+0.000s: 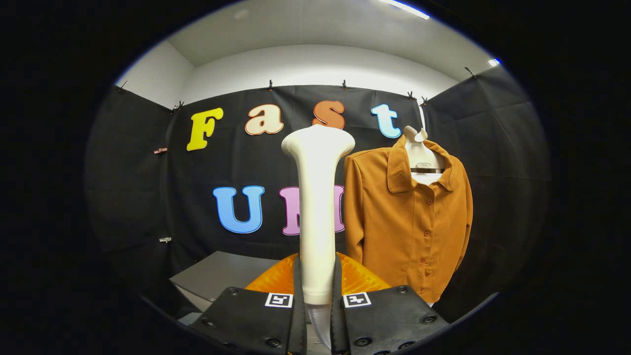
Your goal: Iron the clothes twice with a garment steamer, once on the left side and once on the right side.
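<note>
Between the closed jaws, upright garment steamer, its head just beside shirt sleeve edge.

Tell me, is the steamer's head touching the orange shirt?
No. The steamer, clamped in the hand-held gripper, stands upright beside the shirt, apart from its cloth.

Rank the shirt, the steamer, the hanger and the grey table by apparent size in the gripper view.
1. Shirt
2. Steamer, gripped upright between the tongs; nearness to the camera enlarges it.
3. Grey table, partly hidden.
4. Hanger, mostly covered by the shirt.
</note>
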Motion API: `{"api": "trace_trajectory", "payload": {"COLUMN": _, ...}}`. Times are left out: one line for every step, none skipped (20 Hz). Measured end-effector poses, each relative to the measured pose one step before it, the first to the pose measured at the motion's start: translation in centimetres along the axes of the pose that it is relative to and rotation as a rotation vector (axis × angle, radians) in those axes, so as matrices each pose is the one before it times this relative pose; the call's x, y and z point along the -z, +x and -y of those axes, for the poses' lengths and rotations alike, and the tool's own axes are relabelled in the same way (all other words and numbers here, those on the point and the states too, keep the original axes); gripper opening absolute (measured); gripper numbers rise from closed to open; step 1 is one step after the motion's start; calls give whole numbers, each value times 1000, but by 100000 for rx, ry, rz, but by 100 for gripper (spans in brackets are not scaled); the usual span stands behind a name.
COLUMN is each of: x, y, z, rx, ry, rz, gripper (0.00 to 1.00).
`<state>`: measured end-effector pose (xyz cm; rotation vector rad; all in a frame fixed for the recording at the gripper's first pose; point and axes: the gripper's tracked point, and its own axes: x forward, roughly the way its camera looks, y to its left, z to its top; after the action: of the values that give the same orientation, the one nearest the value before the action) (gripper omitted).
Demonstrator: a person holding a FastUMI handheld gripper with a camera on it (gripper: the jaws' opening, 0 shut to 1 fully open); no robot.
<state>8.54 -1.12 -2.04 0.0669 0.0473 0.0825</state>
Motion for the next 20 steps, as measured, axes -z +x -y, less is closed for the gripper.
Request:
{"api": "trace_trajectory", "payload": {"x": 4, "y": -25, "z": -40, "rx": -24, "ry": 65, "rz": -63, "gripper": 22}}
{"api": "trace_trajectory", "payload": {"x": 15, "y": -63, "z": -125, "rx": 43, "ry": 76, "rz": -17, "gripper": 22}}
{"api": "trace_trajectory", "payload": {"x": 11, "y": 2, "z": -15, "rx": 29, "ry": 13, "rz": -82, "gripper": 22}}
{"api": "trace_trajectory", "payload": {"x": -10, "y": 50, "z": 68, "rx": 104, "ry": 54, "rz": 46, "gripper": 22}}
{"api": "trace_trajectory", "payload": {"x": 20, "y": -12, "z": 7, "rx": 34, "ry": 66, "rz": -73, "gripper": 22}}
{"api": "trace_trajectory", "payload": {"x": -37, "y": 45, "z": -60, "rx": 91, "ry": 76, "rz": 8, "gripper": 22}}
{"api": "trace_trajectory", "payload": {"x": -12, "y": -4, "z": -14, "rx": 77, "ry": 4, "rz": 17, "gripper": 22}}
{"api": "trace_trajectory", "payload": {"x": -118, "y": -42, "z": -15, "rx": 94, "ry": 84, "rz": 12, "gripper": 22}}
{"api": "trace_trajectory", "payload": {"x": -28, "y": -17, "z": -30, "rx": 9, "ry": 14, "rz": 72, "gripper": 22}}
{"api": "trace_trajectory", "payload": {"x": -20, "y": 88, "z": -42, "rx": -59, "ry": 111, "rz": 69, "gripper": 22}}
{"api": "trace_trajectory", "payload": {"x": 33, "y": -3, "z": -90, "rx": 8, "ry": 57, "rz": -59, "gripper": 22}}
{"api": "trace_trajectory", "payload": {"x": 3, "y": 16, "z": -48, "rx": -5, "ry": -22, "rz": -130, "gripper": 22}}
{"api": "trace_trajectory", "payload": {"x": 15, "y": -16, "z": -103, "rx": -2, "ry": 12, "rz": 2, "gripper": 22}}
{"api": "trace_trajectory", "payload": {"x": 57, "y": 32, "z": -21, "rx": -20, "ry": 26, "rz": -69, "gripper": 22}}
{"api": "trace_trajectory", "payload": {"x": 18, "y": 11, "z": -74, "rx": 25, "ry": 20, "rz": -88, "gripper": 22}}
{"api": "trace_trajectory", "payload": {"x": -37, "y": -22, "z": -105, "rx": 34, "ry": -36, "rz": 52, "gripper": 22}}
{"api": "trace_trajectory", "payload": {"x": -2, "y": -4, "z": -62, "rx": -29, "ry": -81, "rz": -73, "gripper": 22}}
{"api": "trace_trajectory", "payload": {"x": 1, "y": 21, "z": 47, "rx": -22, "ry": -7, "rz": 162, "gripper": 22}}
{"api": "trace_trajectory", "payload": {"x": 18, "y": 19, "z": -4, "rx": 8, "ry": -81, "rz": -42, "gripper": 22}}
{"api": "trace_trajectory", "payload": {"x": 20, "y": 116, "z": 93, "rx": 124, "ry": -46, "rz": 26, "gripper": 22}}
